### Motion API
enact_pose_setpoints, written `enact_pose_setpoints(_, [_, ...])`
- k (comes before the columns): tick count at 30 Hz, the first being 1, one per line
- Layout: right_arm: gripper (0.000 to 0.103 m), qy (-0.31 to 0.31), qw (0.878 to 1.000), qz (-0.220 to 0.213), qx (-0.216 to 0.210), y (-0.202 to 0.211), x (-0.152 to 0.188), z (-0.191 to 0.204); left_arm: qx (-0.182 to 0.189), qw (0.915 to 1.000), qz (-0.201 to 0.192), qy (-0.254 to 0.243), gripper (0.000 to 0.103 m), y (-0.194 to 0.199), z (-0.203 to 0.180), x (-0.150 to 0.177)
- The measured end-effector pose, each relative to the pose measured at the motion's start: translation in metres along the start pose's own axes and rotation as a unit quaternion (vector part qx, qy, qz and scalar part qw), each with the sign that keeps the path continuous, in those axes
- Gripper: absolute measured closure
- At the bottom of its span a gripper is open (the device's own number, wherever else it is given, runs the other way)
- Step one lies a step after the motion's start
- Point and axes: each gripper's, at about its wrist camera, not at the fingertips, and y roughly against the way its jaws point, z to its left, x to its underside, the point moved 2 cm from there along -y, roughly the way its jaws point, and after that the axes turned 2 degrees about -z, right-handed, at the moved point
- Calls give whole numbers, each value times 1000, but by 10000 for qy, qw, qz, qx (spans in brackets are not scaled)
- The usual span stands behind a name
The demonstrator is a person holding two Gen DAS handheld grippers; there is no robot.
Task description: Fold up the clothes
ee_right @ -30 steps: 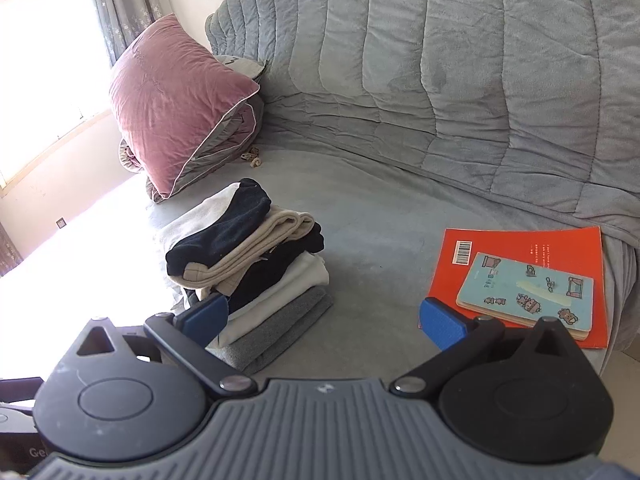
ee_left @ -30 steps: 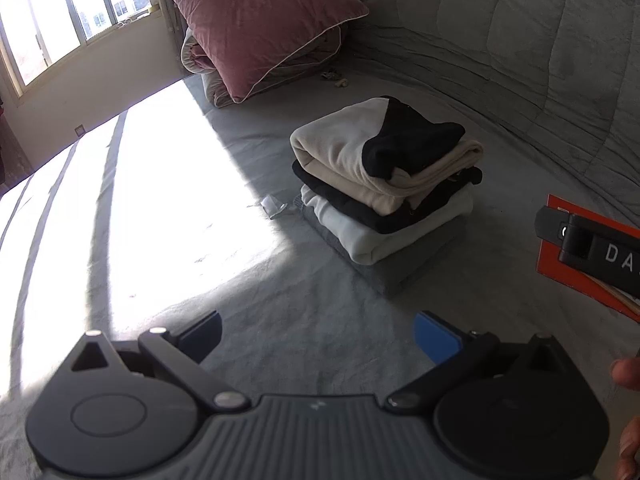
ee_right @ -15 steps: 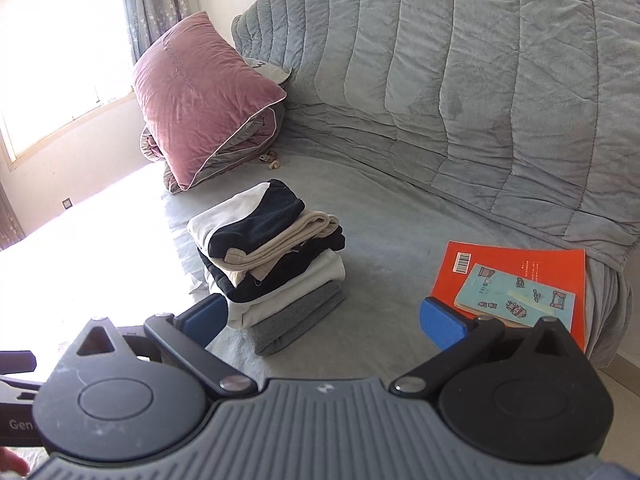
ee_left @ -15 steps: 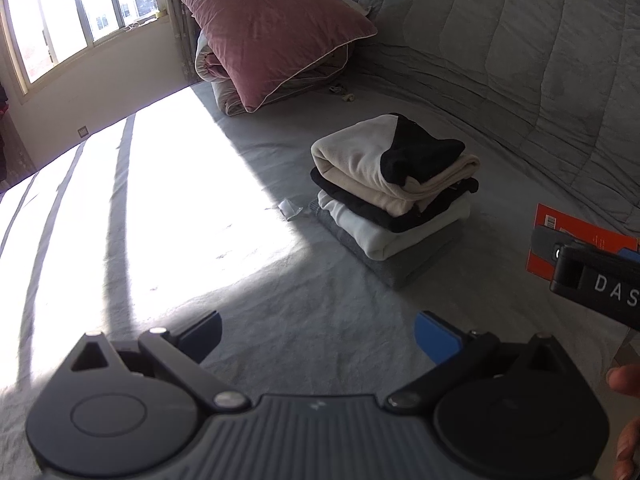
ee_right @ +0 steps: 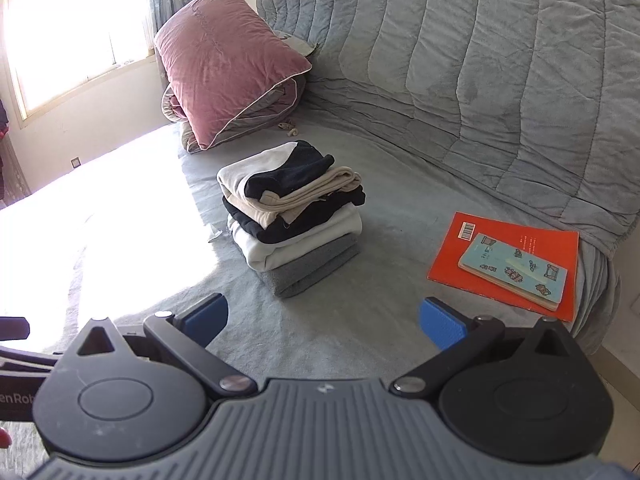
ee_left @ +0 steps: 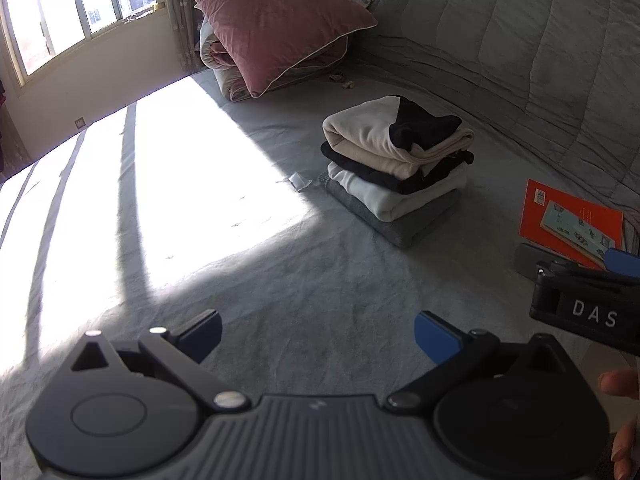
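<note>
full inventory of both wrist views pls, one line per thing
stack of folded clothes: 1 stack, cream-and-black on top, then black, white, grey at the bottom; middle of the bed.
pink velvet pillow: 1, leaning on a rolled quilt at the head end.
grey quilted bedspread: 1, covers the bed and rises behind it.
orange book: 1, flat near the bed's edge, right of the stack.
small light-blue illustrated book: 1, lying on the orange book.
small white scrap: 1, beside the stack's base.
window: 1, bright, far wall.
left gripper: black, blue pads, open, empty.
right gripper: same, open, empty.
</note>
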Motion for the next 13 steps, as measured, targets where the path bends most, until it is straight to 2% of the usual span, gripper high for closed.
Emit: enact_pose_setpoints(13, [0, 395, 9992, -109, -25, 19, 7, 40, -47, 9989, -51, 453, 1, 9, 47, 22])
